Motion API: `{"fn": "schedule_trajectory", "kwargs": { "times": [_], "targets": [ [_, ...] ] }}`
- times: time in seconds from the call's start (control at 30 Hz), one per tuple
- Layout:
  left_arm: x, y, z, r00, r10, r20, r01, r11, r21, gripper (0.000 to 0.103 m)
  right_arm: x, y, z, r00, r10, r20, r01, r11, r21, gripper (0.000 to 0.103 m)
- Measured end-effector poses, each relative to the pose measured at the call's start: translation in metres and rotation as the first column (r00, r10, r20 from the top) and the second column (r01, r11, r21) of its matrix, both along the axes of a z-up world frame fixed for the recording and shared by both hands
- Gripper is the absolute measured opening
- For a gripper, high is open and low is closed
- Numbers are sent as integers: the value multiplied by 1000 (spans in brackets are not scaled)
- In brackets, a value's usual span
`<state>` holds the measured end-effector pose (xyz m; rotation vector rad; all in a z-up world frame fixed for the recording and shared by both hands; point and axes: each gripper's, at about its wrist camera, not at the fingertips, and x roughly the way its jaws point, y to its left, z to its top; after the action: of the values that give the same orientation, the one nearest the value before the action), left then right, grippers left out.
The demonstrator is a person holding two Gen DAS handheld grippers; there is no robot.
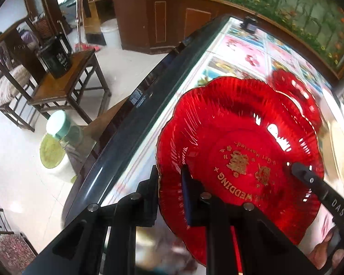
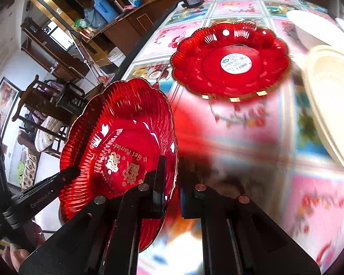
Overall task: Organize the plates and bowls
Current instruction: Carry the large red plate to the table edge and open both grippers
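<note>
A red scalloped plate with gold "Wedding" lettering (image 1: 240, 151) is held tilted above the table; it also shows in the right wrist view (image 2: 119, 146). My left gripper (image 1: 172, 183) is shut on its rim, one finger on each face. My right gripper (image 2: 172, 176) is shut on the opposite rim; its finger (image 1: 309, 178) shows in the left wrist view, and the left gripper's finger (image 2: 57, 178) shows in the right wrist view. A second red plate (image 2: 231, 61) with a white sticker lies on the table beyond, also seen behind the held plate (image 1: 295, 91).
The glass-topped table (image 2: 240, 133) has a floral cloth under it and a dark edge (image 1: 135, 114). Cream plates (image 2: 332, 100) and a white bowl (image 2: 318, 27) stand at the right. A wooden chair (image 1: 64, 84) with a black bag and a green-lidded jar (image 1: 62, 126) sit off the table's left.
</note>
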<state>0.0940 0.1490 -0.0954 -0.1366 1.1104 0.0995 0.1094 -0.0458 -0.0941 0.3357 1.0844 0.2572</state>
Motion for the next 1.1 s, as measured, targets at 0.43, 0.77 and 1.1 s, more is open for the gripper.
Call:
{"fn": "schedule_trajectory", "kwargs": {
  "times": [0.43, 0.77, 1.1],
  "targets": [
    [-25, 15, -21, 1000, 29, -6, -29, 997, 74, 40, -48, 19, -10, 997, 82, 1, -82, 997, -1, 13],
    [-97, 45, 54, 939, 189, 286, -257, 941, 222, 72, -68, -49, 56, 979, -28, 201, 12, 997, 79, 43],
    [-115, 33, 109, 894, 140, 425, -95, 987, -126, 81, 10, -92, 36, 970, -242, 27, 221, 921, 321, 44]
  ]
}}
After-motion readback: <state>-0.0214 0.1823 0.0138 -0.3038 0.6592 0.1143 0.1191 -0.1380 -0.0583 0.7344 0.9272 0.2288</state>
